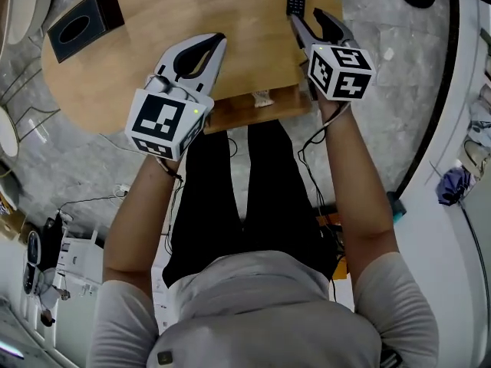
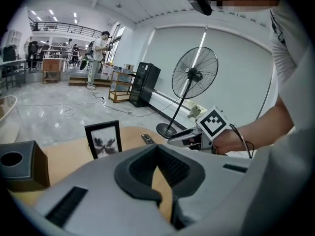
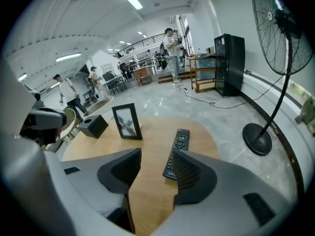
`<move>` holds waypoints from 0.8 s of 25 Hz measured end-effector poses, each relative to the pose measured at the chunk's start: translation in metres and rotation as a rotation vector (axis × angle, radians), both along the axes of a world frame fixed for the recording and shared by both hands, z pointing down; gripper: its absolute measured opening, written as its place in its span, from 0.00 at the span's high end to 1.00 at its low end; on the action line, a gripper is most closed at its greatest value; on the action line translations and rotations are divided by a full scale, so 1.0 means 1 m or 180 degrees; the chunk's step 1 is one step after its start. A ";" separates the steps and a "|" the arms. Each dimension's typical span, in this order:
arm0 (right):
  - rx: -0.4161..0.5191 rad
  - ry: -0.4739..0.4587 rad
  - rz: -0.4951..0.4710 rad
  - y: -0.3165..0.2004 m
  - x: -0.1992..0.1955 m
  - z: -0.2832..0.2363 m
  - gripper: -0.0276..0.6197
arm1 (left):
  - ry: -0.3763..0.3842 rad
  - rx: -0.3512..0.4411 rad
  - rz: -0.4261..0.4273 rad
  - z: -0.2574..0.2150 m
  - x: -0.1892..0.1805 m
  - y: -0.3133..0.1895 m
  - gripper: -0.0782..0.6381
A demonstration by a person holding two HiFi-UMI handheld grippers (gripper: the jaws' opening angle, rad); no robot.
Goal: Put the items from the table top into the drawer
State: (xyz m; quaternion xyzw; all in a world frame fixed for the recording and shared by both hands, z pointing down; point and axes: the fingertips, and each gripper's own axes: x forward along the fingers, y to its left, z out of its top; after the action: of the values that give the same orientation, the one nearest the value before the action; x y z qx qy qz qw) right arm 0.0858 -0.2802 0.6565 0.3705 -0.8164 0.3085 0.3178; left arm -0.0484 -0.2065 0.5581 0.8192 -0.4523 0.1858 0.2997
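Right gripper view: remote [image 3: 178, 148] just beyond fingers [image 3: 194, 173] (parted).

Head view steeply down, gripper views low across table [image 1: 253, 44] — sharing picture frame [image 2: 103, 139]

the button markings on the remote [image 3: 178, 149] are too small; nothing else is legible.

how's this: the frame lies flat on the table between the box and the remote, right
Not quite. The frame stands upright, not flat, as the right gripper view shows. It is on the table, between the box and the remote.
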 end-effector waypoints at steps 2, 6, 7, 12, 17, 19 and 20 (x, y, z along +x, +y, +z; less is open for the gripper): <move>-0.0052 0.0043 0.0049 -0.005 0.001 0.021 0.61 | -0.0004 -0.0039 0.0015 0.015 -0.002 -0.002 0.88; -0.0158 0.0144 0.0166 -0.017 0.000 0.060 0.58 | 0.0016 -0.0111 -0.0004 0.041 -0.006 -0.007 0.88; -0.0190 0.0174 0.0202 -0.019 0.000 0.069 0.58 | 0.0030 -0.0133 -0.0004 0.048 -0.006 -0.008 0.88; -0.0226 0.0360 0.0359 -0.025 0.001 0.103 0.55 | 0.0113 -0.0235 0.0024 0.074 0.003 -0.005 0.88; -0.0259 0.0421 0.0451 -0.028 -0.002 0.121 0.55 | 0.0142 -0.0258 0.0000 0.085 0.007 -0.004 0.88; -0.0273 0.0470 0.0441 -0.027 -0.003 0.127 0.55 | 0.0154 -0.0263 -0.0017 0.087 0.007 -0.005 0.88; -0.0276 0.0511 0.0436 -0.027 -0.002 0.129 0.55 | 0.0162 -0.0265 -0.0022 0.088 0.008 -0.005 0.88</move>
State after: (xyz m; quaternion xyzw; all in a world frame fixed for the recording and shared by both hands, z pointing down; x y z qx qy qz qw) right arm 0.0835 -0.3072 0.7855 0.4349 -0.7470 0.3338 0.3760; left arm -0.0408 -0.2112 0.6456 0.8089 -0.4393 0.1826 0.3456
